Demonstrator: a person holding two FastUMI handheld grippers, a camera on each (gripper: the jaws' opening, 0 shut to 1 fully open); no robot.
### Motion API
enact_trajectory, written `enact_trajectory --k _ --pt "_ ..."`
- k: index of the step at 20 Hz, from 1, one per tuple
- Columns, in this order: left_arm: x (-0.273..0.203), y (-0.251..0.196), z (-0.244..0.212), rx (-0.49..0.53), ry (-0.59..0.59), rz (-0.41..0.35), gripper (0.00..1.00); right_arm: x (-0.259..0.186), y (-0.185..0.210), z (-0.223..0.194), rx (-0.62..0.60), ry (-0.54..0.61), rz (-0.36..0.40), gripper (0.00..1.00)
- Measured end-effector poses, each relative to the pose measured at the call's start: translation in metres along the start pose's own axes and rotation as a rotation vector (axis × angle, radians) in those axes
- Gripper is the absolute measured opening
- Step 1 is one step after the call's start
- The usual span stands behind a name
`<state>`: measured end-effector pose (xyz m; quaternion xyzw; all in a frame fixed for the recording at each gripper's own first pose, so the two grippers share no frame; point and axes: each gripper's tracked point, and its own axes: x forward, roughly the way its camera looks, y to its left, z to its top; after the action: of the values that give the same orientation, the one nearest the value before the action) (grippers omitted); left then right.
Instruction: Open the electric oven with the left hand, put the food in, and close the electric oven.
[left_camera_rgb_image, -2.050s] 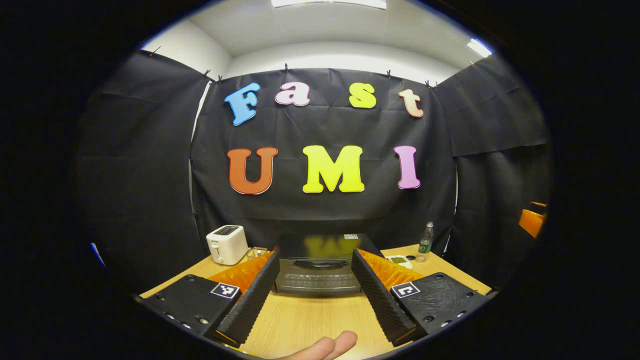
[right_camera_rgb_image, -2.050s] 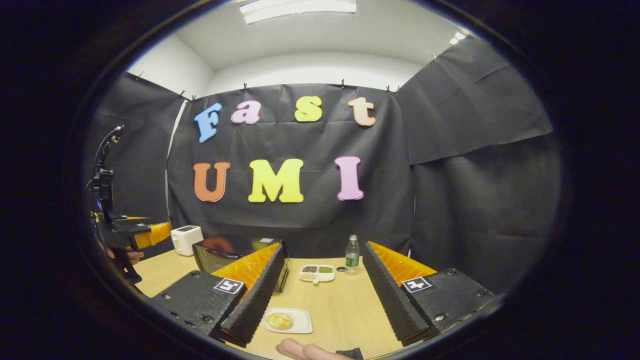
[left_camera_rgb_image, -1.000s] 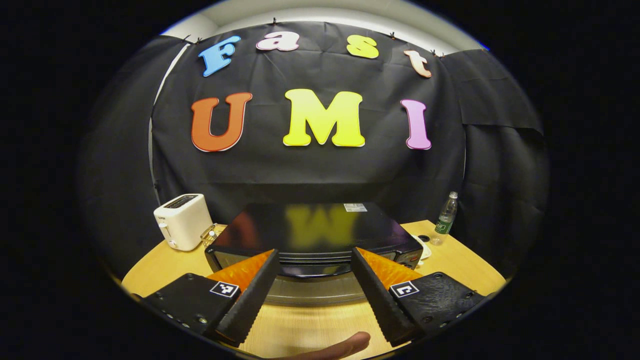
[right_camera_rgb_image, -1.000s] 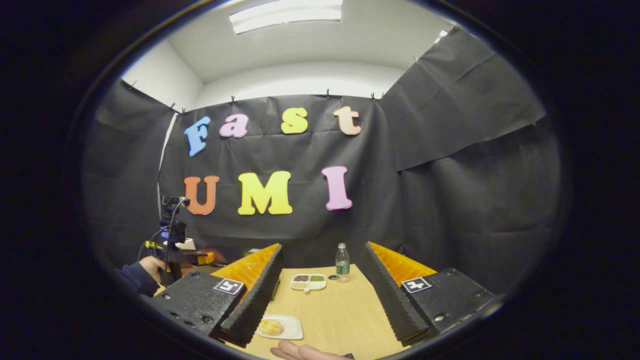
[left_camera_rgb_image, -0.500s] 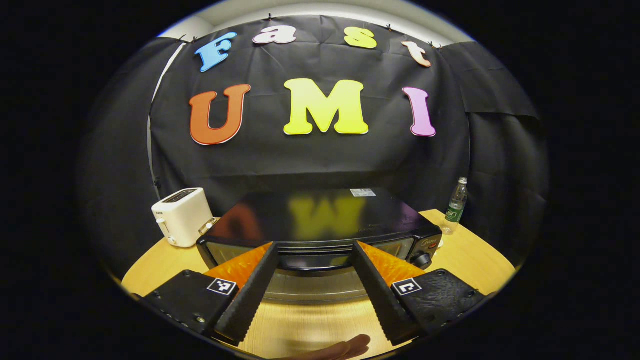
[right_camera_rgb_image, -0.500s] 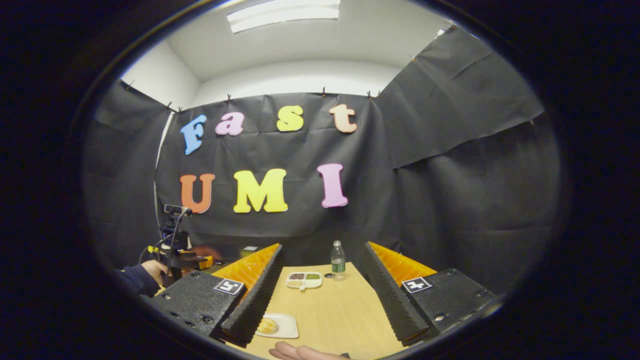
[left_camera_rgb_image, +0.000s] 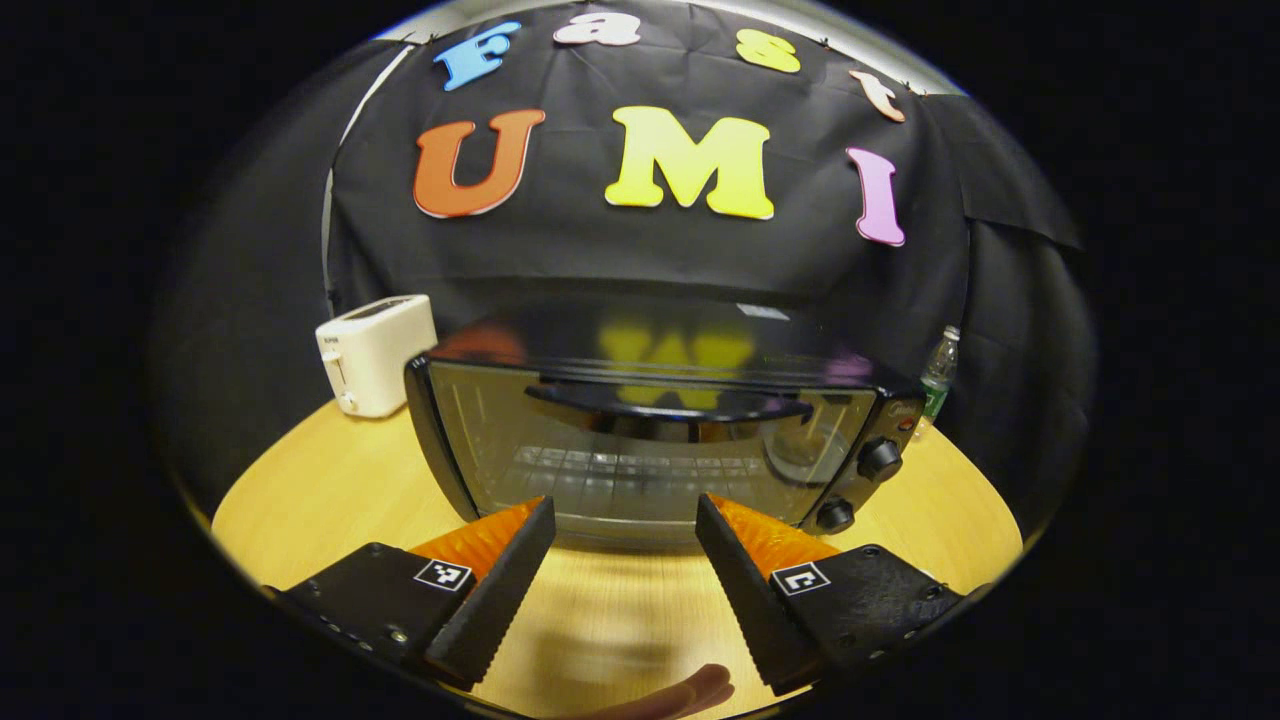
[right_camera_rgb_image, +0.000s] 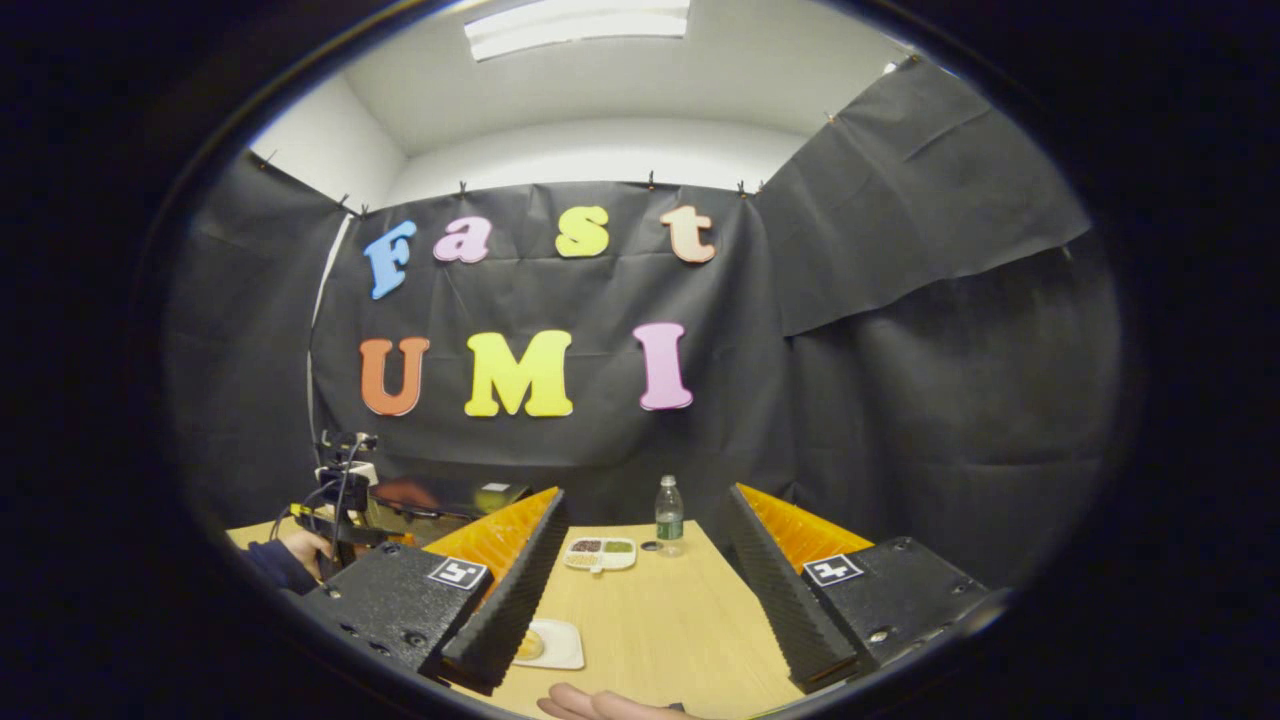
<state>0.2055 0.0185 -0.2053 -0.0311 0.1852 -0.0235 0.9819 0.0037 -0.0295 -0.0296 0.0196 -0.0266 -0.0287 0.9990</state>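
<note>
Hand-held gripper on the left (left_camera_rgb_image: 625, 565) hung with its fingers spread and empty, just before the closed electric oven (left_camera_rgb_image: 650, 440) on the table (left_camera_rgb_image: 330, 480). Its door handle (left_camera_rgb_image: 668, 404), a stiff bar across the glass top, looked the right grip; the door probably hinges heavily downward. Right hand-held gripper (right_camera_rgb_image: 635, 590) gaped empty too, the plate of food (right_camera_rgb_image: 545, 643) beside its left finger. No writing could be read.

Black cloth walls (right_camera_rgb_image: 900, 330), wooden table (right_camera_rgb_image: 660, 620), ceiling light (right_camera_rgb_image: 578, 22).

The right hand-held gripper's finger (right_camera_rgb_image: 505, 600) hides most of the food (right_camera_rgb_image: 527, 645) on its plate (right_camera_rgb_image: 556, 645).
</note>
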Motion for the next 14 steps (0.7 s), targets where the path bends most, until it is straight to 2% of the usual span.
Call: enact_trajectory --k 1,3,4,5,6,7,9,10,11,12,13,14 --pt "-0.006 -0.007 0.013 0.016 -0.047 -0.029 0.94 0.003 0.004 -0.003 -0.006 0.005 0.003 0.96" --pt "-0.019 -0.018 0.047 0.082 -0.166 -0.035 0.93 0.01 0.013 -0.013 -0.012 0.023 0.019 0.96" --pt "-0.021 -0.02 0.059 0.103 -0.201 -0.03 0.8 0.012 0.02 -0.018 -0.002 0.037 0.036 0.96" --pt "-0.015 -0.021 0.064 0.113 -0.211 -0.032 0.8 0.015 0.025 -0.023 0.01 0.051 0.053 0.96" --pt "-0.01 -0.022 0.068 0.123 -0.211 -0.032 0.82 0.017 0.028 -0.026 0.022 0.063 0.063 0.96" --pt "-0.002 -0.019 0.071 0.133 -0.2 -0.023 0.93 0.02 0.028 -0.029 0.028 0.07 0.067 0.96" --pt "0.02 -0.016 0.064 0.129 -0.139 -0.023 0.97 0.023 0.026 -0.031 0.02 0.071 0.063 0.96" --pt "0.028 -0.014 0.057 0.107 -0.094 -0.023 0.97 0.024 0.023 -0.031 0.015 0.068 0.057 0.96" --pt "0.03 -0.014 0.06 0.088 -0.11 -0.03 0.92 0.024 0.022 -0.031 0.01 0.066 0.053 0.96" --pt "0.032 -0.016 0.063 0.073 -0.112 -0.038 0.92 0.025 0.021 -0.032 0.005 0.066 0.049 0.96" --pt "0.033 -0.014 0.06 0.065 -0.092 -0.037 0.99 0.024 0.019 -0.033 0.002 0.064 0.046 0.96" --pt "0.032 -0.016 0.056 0.078 -0.1 -0.035 0.9 0.025 0.018 -0.033 0.002 0.064 0.041 0.96"
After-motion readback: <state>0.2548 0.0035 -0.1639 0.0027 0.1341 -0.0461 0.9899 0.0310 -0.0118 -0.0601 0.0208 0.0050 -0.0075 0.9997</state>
